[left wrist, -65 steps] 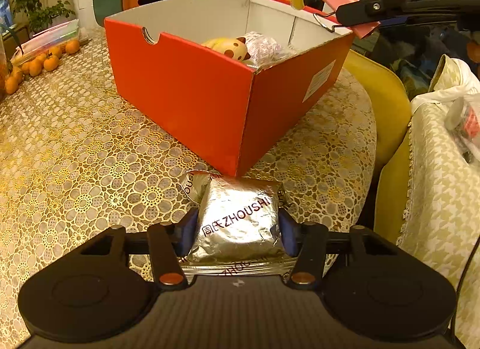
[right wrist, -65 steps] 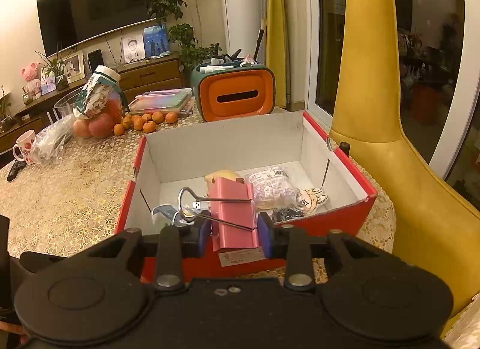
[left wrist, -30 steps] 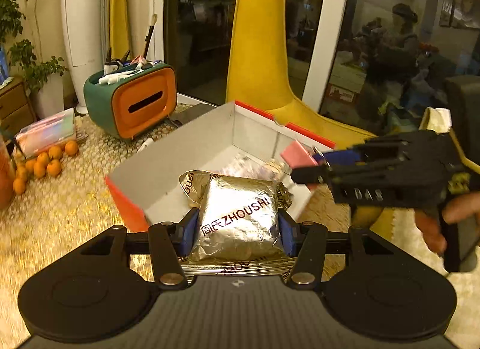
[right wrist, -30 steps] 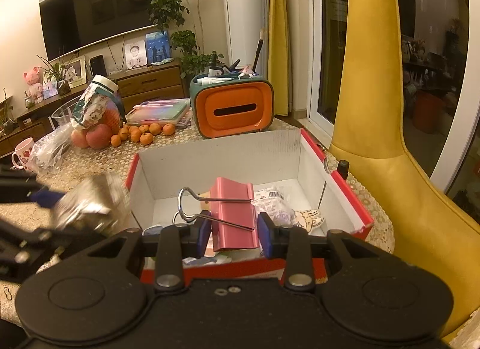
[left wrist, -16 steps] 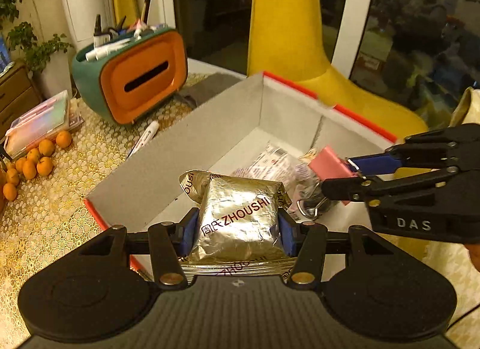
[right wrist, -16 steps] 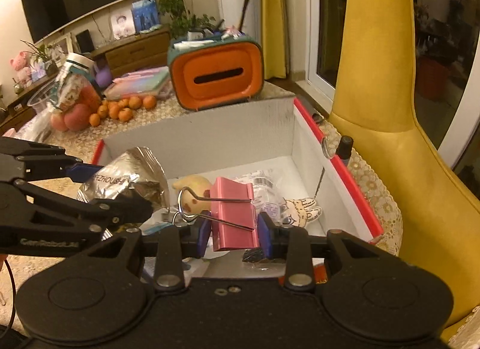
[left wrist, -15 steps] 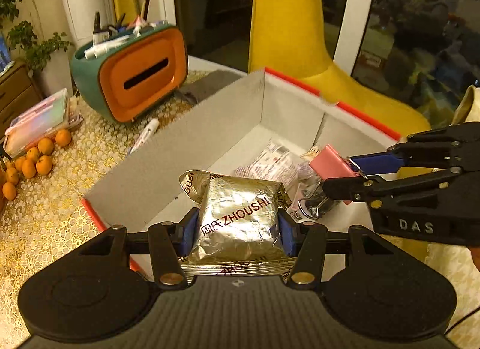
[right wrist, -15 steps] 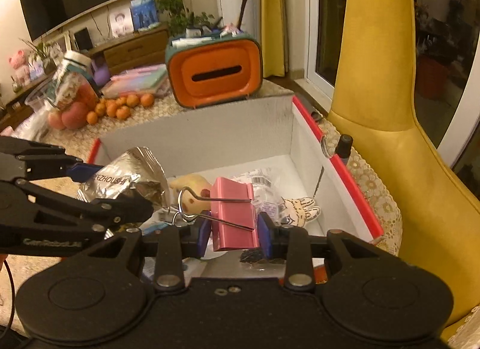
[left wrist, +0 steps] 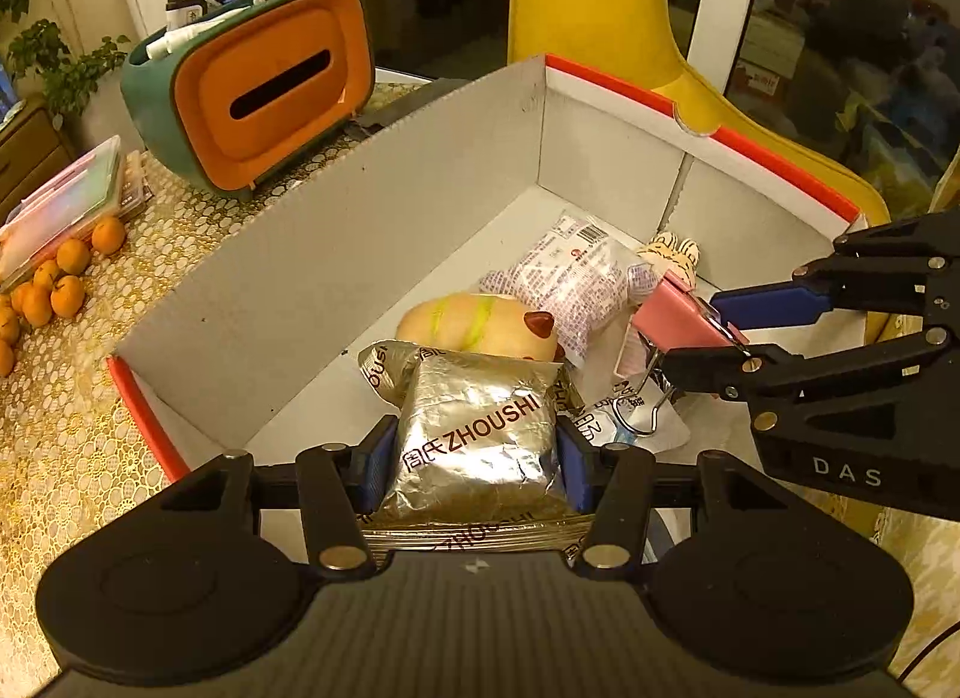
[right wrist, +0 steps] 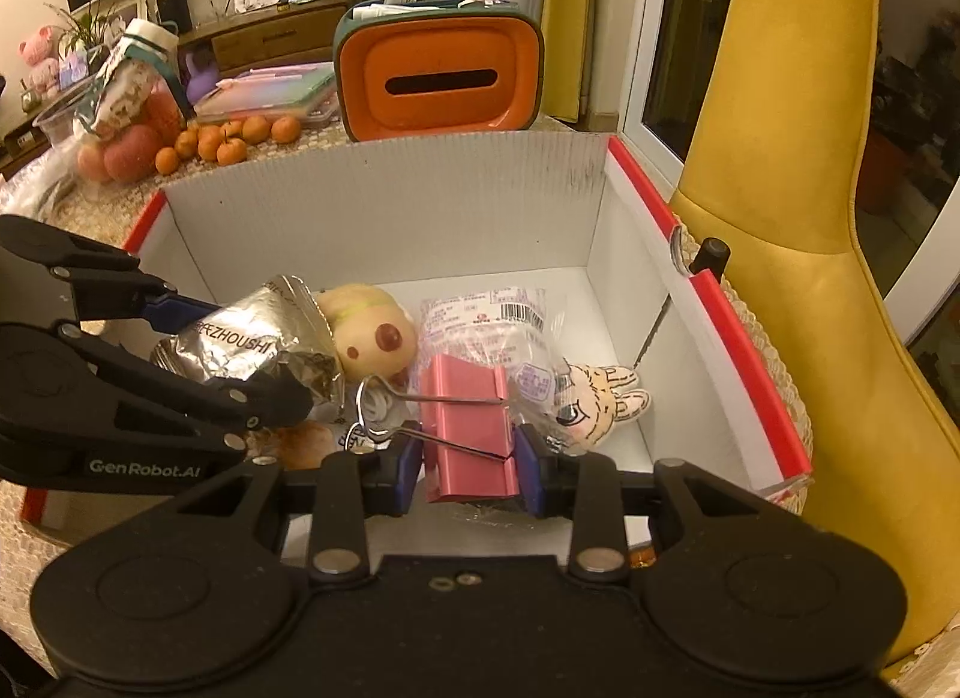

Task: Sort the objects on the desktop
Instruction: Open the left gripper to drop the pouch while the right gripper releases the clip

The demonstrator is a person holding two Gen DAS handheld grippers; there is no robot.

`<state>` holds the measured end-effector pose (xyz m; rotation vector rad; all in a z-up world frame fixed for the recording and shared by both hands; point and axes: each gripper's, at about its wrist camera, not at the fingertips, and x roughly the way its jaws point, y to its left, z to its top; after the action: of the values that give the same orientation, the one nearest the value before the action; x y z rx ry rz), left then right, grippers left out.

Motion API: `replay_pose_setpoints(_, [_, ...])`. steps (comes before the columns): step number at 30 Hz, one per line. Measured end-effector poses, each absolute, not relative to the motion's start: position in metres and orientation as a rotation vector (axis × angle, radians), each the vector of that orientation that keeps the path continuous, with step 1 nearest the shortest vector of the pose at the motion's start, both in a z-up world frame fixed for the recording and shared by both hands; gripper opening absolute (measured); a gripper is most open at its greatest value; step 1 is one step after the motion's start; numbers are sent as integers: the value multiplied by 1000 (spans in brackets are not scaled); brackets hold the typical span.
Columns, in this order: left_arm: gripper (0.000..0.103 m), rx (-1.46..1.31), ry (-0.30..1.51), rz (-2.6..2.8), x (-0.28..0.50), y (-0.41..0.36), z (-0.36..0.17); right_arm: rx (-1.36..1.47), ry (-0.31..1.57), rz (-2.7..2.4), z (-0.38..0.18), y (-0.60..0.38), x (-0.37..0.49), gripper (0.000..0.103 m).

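My left gripper (left wrist: 477,455) is shut on a silver foil snack pack (left wrist: 480,434) and holds it inside the red cardboard box (left wrist: 336,254), over its near-left part. My right gripper (right wrist: 468,458) is shut on a pink binder clip (right wrist: 471,428) and holds it in the box (right wrist: 636,254) from the right side. The clip also shows in the left wrist view (left wrist: 681,320), and the foil pack in the right wrist view (right wrist: 252,341). On the box floor lie a yellow plush toy (left wrist: 480,326), a clear snack bag (left wrist: 570,278) and a cartoon rabbit tag (right wrist: 594,398).
An orange and green tissue box with pens (left wrist: 252,86) stands behind the box. Small oranges (left wrist: 54,284) and a plastic case (left wrist: 60,206) lie at the left. A yellow chair (right wrist: 798,218) stands at the table's right edge.
Both grippers have moved forward and down into the box with their loads. The foil pack and the pink clip now hang low over the items on the box floor.
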<state>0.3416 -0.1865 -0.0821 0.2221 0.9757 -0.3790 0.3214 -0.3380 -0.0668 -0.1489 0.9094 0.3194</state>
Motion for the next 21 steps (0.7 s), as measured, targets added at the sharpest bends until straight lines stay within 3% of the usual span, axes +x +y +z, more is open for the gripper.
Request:
replay_pose_setpoints(8, [54,208,966,-390,340,-186,-83,-178,921,319,-71,-333,324,36])
replay_pose_setpoints(14, [61,164,939,-402,336,-181,-74,-166,906,318,-64,-338,321,40])
replay_pose_setpoints(18, [66,125,916,-399,328,-176,-65,-171,880,321,-55,-343,315,50])
replay_pose_setpoints(21, [66,94,893,-409,320,-172,-56,-173,861,328,-47,-345,307,51])
